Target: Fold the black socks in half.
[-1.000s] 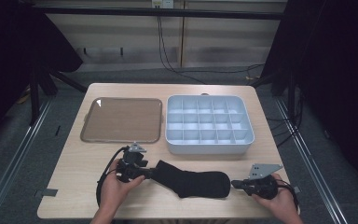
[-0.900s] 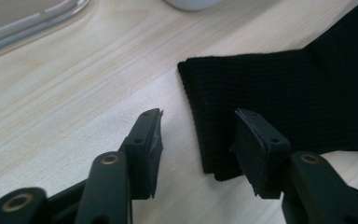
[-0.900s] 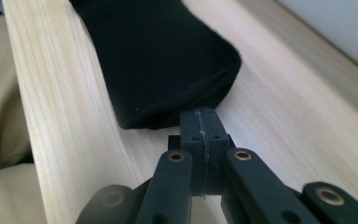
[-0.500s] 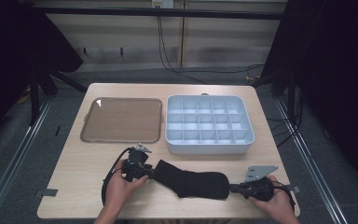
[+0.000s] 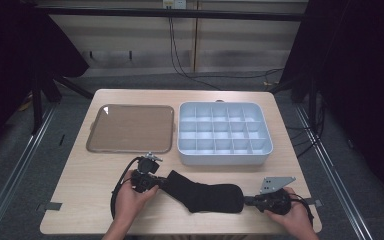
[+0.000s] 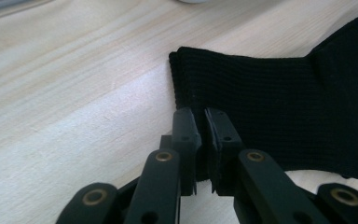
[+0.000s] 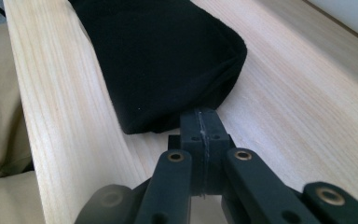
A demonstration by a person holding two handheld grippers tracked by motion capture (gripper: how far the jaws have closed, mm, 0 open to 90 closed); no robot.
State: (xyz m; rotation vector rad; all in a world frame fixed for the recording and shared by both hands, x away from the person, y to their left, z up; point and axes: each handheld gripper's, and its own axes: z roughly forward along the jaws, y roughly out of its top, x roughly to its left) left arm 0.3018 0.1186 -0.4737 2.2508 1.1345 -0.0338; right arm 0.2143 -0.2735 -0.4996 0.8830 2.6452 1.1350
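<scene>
A black sock (image 5: 205, 191) lies flat along the near part of the wooden table (image 5: 80, 180), and everything else is placed here relative to it. At its cuff end, the left gripper (image 5: 156, 182) sits in the person's left hand (image 5: 130, 196); in the left gripper view its jaws stand nearly together with a thin slit between them, their tips at the ribbed cuff edge (image 6: 182, 74), and whether cloth is pinched in that slit cannot be told. At the sock's toe end, the right gripper (image 5: 250, 201) is held in the right hand (image 5: 292, 212), a grey three-cornered plate (image 5: 276, 183) on top of it. In the right gripper view its jaws are pressed fully together, the tips just touching the rounded toe (image 7: 214, 70) without visibly holding it. Beyond the sock, toward the far side of the table, stands a pale blue divided tray (image 5: 224, 157), its compartments empty. Beyond the sock's cuff end and beside that tray lies a flat brown lid (image 5: 130, 129) with rounded corners.
</scene>
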